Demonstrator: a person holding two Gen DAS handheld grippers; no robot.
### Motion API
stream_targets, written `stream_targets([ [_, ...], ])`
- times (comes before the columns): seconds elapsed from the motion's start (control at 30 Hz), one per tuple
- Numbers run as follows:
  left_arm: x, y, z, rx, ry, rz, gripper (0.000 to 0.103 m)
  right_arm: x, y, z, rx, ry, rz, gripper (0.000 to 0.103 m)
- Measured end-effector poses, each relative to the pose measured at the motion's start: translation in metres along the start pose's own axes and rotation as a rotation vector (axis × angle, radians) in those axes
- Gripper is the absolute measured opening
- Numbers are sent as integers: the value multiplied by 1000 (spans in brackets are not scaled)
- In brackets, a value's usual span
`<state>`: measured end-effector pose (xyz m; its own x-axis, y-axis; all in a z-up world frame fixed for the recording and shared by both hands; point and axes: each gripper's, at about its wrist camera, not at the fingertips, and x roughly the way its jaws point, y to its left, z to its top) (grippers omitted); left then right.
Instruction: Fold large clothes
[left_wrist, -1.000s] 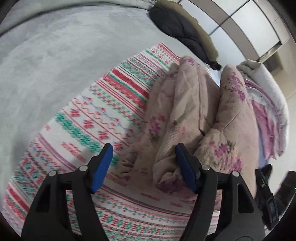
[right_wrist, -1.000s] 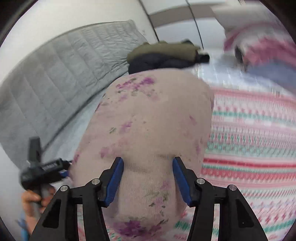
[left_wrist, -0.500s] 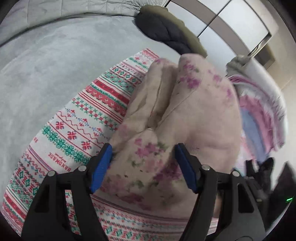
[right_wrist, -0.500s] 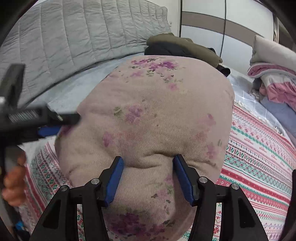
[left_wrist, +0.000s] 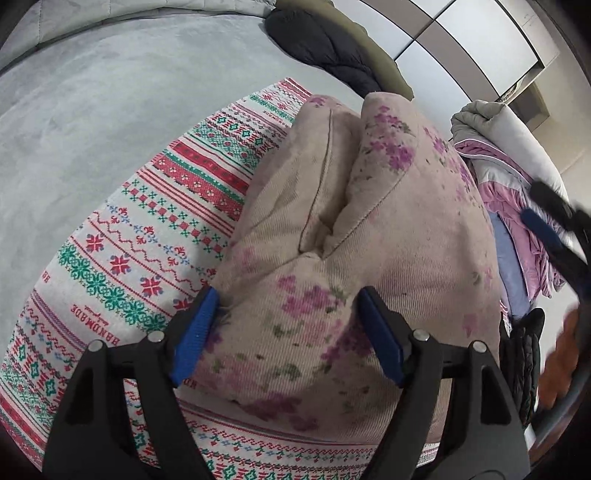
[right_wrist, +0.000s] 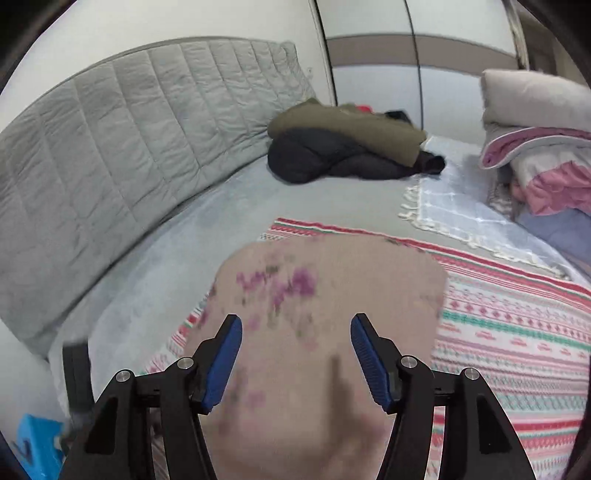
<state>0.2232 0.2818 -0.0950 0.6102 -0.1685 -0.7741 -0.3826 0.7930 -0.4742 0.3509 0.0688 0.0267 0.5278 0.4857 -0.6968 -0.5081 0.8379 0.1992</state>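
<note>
A beige garment with purple flowers (left_wrist: 369, 229) lies bunched on a patterned red, green and white blanket (left_wrist: 147, 229) on the bed. My left gripper (left_wrist: 288, 332) has its jaws wide apart with a thick fold of the garment bulging between the blue pads. My right gripper (right_wrist: 295, 354) is open too, above the blurred garment (right_wrist: 325, 295), which fills the space between its pads. The right gripper also shows at the right edge of the left wrist view (left_wrist: 554, 225).
A black and olive jacket (right_wrist: 347, 147) lies at the back of the grey bed. A pile of folded pink and white bedding (right_wrist: 535, 147) sits at the right. A grey quilted headboard (right_wrist: 129, 147) runs along the left. A white fringed cloth (right_wrist: 454, 206) lies beyond the blanket.
The garment has dropped lower in the right wrist view and no longer rises high between the pads. The right gripper has swung away to the right. The left gripper stays over the bunched fold.
</note>
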Motion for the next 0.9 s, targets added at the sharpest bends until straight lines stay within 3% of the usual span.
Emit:
stream_targets([
  [0.13,1,0,1,-11,4,-8,80,73,3,35,13,158,-47,63],
  [0.23,1,1,3,-8,-5,37,79,169,21,13,-130,358,-211,64],
  [0.3,5,4,4,-10,-7,53,79,194,17,7,-87,387,-207,64],
  [0.33,7,7,5,-26,0,31,79,194,12,11,-37,373,-183,64],
  [0.43,5,11,6,-38,17,-8,80,183,14,13,-56,353,-187,64],
  [0.53,5,11,5,-41,27,-44,83,135,18,14,-76,242,-172,64],
  [0.63,2,11,5,-35,22,-44,83,83,9,7,-10,166,-86,64],
  [0.7,1,11,4,-39,23,-46,83,49,9,-7,-39,146,-69,64],
  [0.77,0,12,3,-40,23,-47,83,27,10,-26,-95,147,-106,64],
  [0.87,2,12,3,-35,25,-35,83,23,-4,-71,-55,177,-118,64],
  [0.9,3,9,3,-25,27,-23,83,24,-5,-82,-50,141,-127,64],
])
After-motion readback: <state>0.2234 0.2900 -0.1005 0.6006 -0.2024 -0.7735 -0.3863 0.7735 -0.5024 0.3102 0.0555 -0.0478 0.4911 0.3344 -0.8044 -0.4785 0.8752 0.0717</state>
